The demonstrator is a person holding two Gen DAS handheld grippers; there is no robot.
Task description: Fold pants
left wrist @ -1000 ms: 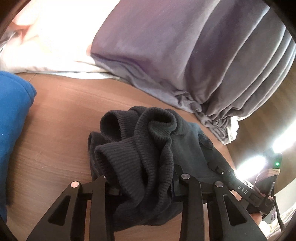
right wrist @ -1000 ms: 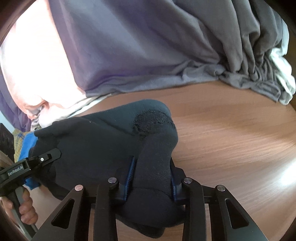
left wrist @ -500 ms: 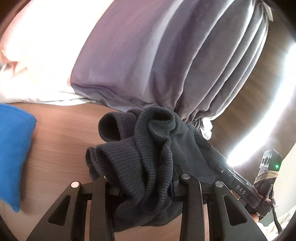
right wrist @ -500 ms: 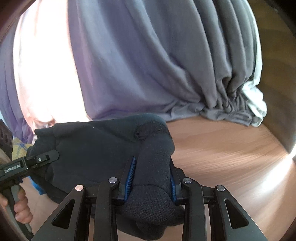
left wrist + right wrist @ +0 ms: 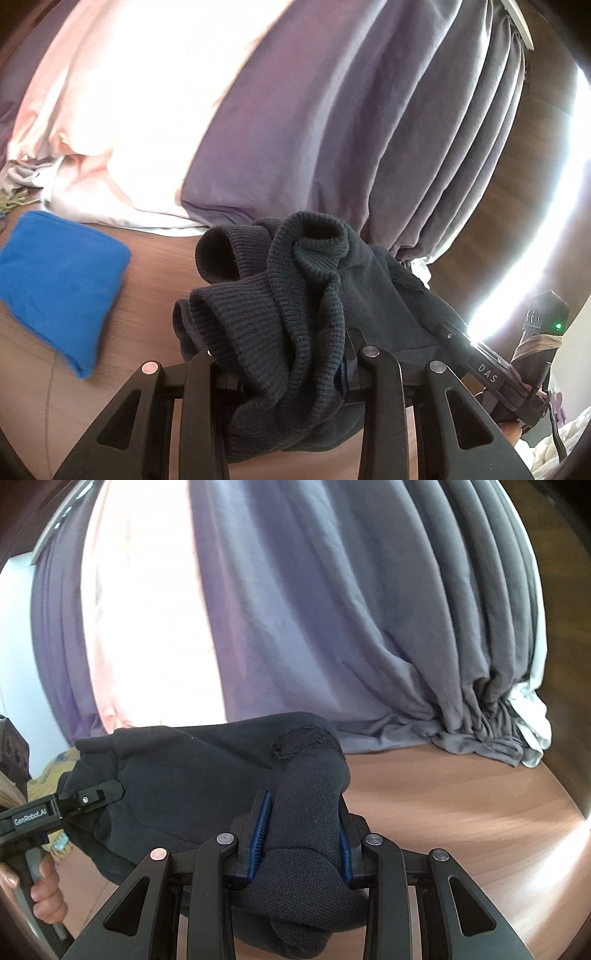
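Nearest the left wrist lens, left gripper (image 5: 280, 365) clamped on a bunched ribbed cuff of the dark pants (image 5: 295, 306). Likewise close in the right wrist view, right gripper (image 5: 301, 834) pinching a thick roll of the same garment between blue pads (image 5: 259, 821). Between the two tools, cloth held up off the wooden floor (image 5: 461, 812), sagging in a lump, apart from the boards as far as visible. Judged early in the fold: both ends gathered and lifted, no flat layers, spreading and creasing still to do. Farther out on the left view only, a folded blue cloth (image 5: 55, 280) on the floor. Shown best on the right view, the bunched grey curtain (image 5: 369, 627) hem pooling at the far edge.
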